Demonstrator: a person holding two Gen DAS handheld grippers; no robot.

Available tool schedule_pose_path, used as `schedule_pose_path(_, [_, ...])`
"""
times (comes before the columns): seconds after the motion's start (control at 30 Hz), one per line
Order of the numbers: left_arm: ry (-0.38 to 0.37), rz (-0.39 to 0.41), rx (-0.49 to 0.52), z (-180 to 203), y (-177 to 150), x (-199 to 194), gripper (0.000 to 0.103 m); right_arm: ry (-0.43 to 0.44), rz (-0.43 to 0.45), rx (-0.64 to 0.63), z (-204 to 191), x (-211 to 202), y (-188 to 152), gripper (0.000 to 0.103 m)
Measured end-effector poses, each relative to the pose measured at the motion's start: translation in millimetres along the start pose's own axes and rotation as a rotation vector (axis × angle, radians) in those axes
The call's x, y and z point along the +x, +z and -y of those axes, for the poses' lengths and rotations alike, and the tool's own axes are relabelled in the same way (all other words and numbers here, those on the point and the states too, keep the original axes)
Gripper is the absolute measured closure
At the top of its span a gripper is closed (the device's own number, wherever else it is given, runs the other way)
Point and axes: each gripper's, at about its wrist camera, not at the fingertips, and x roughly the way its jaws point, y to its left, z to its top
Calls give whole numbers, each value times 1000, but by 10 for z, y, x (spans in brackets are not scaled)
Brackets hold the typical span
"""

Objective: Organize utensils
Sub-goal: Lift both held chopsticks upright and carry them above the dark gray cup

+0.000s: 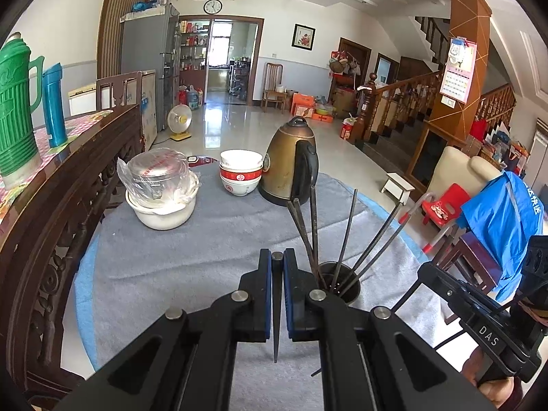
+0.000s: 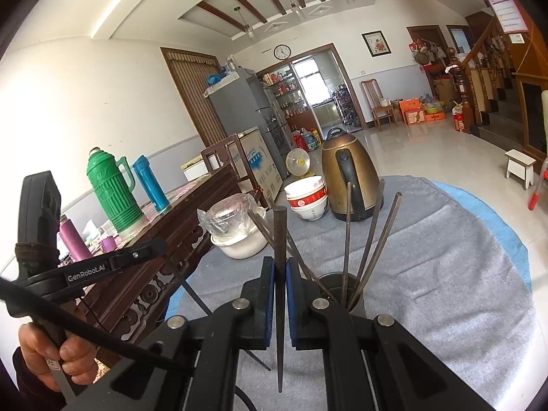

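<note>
Grey towelling covered the round counter [image 1: 178, 267] in a big tiled living room, with a brass-coloured kettle [image 1: 289, 167], stacked bowls [image 1: 240, 171] and a bagged steel pot in a white basin [image 1: 161, 188] at its far side. Near the front edge stood a dark utensil cup [image 1: 346, 282], already holding several dark chopsticks [image 1: 346, 236] that fanned out against its rim. The left gripper [image 1: 276, 257] was pressed together on a single chopstick [image 1: 276, 325], its blunt end peeking above the pads and its tapered tip hanging below, just left of the cup. The right gripper [image 2: 281, 263] was likewise pinching one chopstick [image 2: 279, 239], upright, also to the left of the cup in its own view. The judgement here is that both sticks awaited dropping into the cup, and the risks sat close together: the two grippers crowded the same small opening and could knock each other; a descending tip might strike the leaning sticks or the rim and tip the light cup over; and a thin, smooth stick could swivel in the pads and miss.
</note>
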Motion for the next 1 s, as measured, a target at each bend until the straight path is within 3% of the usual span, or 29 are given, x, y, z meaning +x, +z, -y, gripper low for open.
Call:
schedule_pose_path(0.53, [-101, 70, -32, 130, 182, -442, 96, -32, 90, 21, 140, -223, 189, 96])
schedule_pose_path(1.0, [-109, 161, -31, 305, 467, -670, 97, -76, 217, -68, -26, -407, 518, 96])
